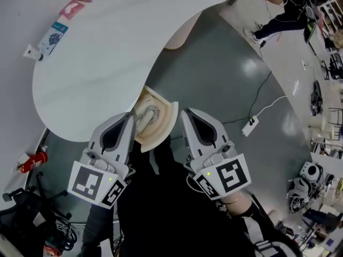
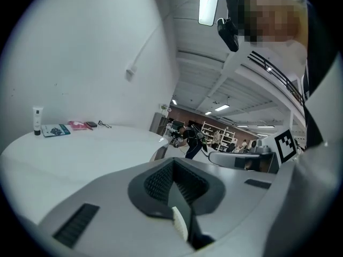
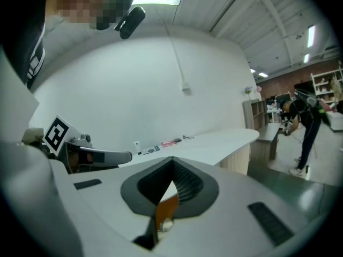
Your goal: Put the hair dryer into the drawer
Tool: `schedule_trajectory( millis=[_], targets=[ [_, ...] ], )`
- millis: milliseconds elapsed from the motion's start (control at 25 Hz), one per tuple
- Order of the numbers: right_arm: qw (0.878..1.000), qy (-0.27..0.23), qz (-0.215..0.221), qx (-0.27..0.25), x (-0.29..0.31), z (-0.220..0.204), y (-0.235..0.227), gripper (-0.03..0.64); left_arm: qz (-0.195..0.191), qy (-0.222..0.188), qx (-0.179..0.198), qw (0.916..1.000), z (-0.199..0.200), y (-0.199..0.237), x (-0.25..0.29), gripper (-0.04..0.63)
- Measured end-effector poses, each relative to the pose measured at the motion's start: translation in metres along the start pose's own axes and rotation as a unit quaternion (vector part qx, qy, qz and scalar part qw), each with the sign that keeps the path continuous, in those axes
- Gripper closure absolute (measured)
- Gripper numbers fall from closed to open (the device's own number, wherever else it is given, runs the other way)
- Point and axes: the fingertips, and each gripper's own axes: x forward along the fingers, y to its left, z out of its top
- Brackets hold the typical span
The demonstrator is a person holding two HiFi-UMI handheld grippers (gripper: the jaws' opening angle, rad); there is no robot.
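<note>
In the head view a cream wooden drawer stands pulled out from under the white table. A pale hair dryer with its coiled cord lies inside it. My left gripper hangs over the drawer's left side, shut and empty. To the drawer's right, my right gripper is also shut with nothing in it. In the left gripper view the left gripper shows closed jaws with a cream sliver behind them. The right gripper points level toward the table and wall.
At the table's far end lie a white tube, a blue packet and a pink packet. A red bottle and a power strip are on the floor. A person bends far right.
</note>
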Motion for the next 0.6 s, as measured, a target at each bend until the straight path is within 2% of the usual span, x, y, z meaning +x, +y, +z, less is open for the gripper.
schedule_trajectory(
  millis=[600],
  targets=[
    [0.998,-0.068,-0.003,0.009,-0.048,0.027,0.001,0.615,0.016,-0.055,0.020,0.9981,0.034,-0.008,-0.041,0.586]
  ],
)
